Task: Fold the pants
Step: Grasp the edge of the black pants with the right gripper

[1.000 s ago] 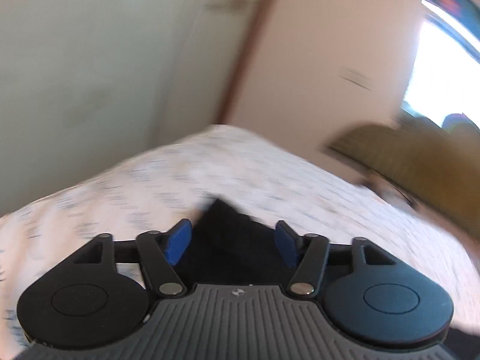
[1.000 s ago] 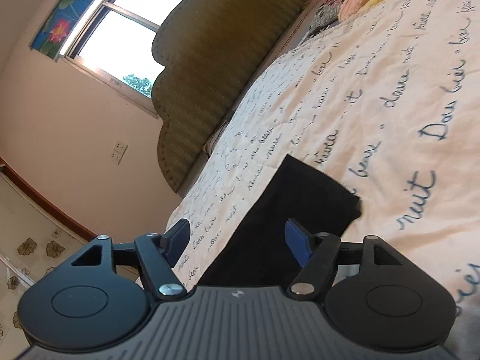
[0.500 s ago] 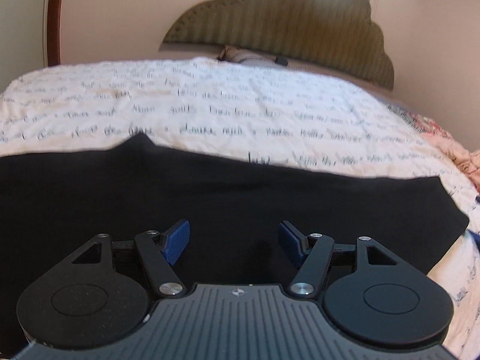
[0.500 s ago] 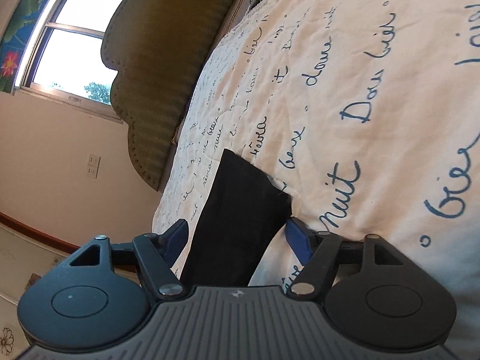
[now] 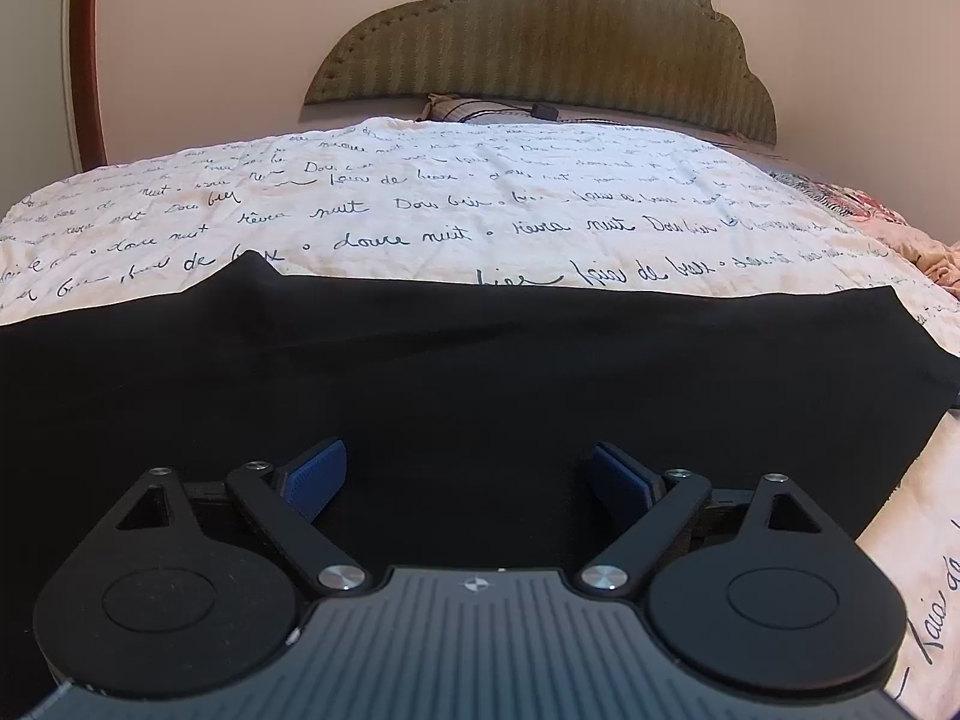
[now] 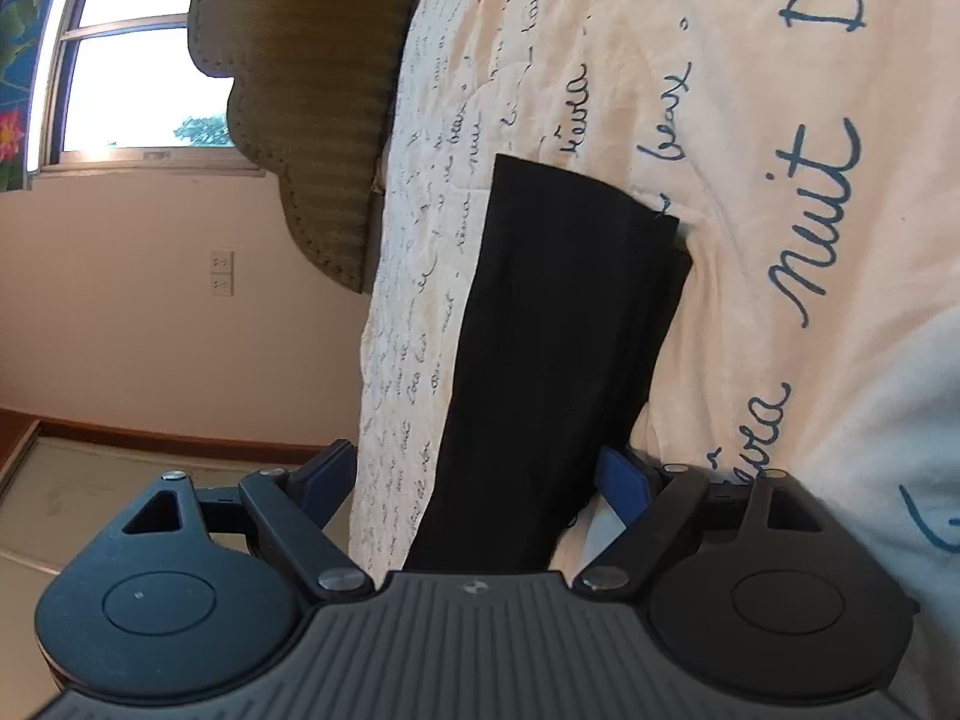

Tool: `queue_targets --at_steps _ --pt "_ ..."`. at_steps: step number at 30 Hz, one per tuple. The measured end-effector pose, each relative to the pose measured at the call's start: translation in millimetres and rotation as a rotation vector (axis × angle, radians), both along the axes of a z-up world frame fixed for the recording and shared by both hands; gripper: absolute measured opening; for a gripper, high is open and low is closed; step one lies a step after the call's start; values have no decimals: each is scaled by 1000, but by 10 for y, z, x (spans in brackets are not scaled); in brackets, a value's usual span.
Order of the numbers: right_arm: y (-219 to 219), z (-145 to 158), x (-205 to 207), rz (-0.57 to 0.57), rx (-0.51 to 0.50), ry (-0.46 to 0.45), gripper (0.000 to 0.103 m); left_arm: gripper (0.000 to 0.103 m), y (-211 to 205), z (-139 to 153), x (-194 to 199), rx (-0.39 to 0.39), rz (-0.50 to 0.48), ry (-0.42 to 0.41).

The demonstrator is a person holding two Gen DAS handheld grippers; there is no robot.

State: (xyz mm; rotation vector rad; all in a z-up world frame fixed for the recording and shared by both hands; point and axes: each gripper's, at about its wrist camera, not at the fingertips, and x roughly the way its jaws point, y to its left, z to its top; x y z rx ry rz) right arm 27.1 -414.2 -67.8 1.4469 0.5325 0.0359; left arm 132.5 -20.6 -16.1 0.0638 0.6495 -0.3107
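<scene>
Black pants [image 5: 456, 372] lie flat across the bed, stretched left to right in the left wrist view. My left gripper [image 5: 467, 474] is open and low over the near part of the fabric, holding nothing. In the right wrist view the pants [image 6: 558, 324] show as a long folded strip running away from me, its hem end at the far end. My right gripper [image 6: 474, 483] is open, its blue fingers standing on either side of the strip's near part. I cannot tell whether they touch the fabric.
The bed's cream quilt [image 5: 480, 210] with blue script lies under the pants. A padded olive headboard [image 5: 540, 36] stands at the far end, with a pillow and a cable at its foot. A window [image 6: 138, 78] and wall sockets [image 6: 221, 273] are on the wall.
My left gripper swung round from the wall and bed corner to face the headboard, low over the pants. My right gripper moved closer along the strip and rolled. Both stayed open.
</scene>
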Motion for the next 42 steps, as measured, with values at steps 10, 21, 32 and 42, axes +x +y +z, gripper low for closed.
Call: queue_targets --at_steps 10,21,32,42 --pt "-24 92 -30 -113 -53 156 85 93 56 3 -11 -46 -1 -1" --pt "158 60 251 -61 -64 29 90 93 97 -3 -16 -78 1 0" --pt "-16 64 235 -255 -195 -99 86 95 73 -6 -16 -64 -4 0" --pt "-288 -176 257 -285 -167 21 5 98 44 -14 -23 -51 -10 1"
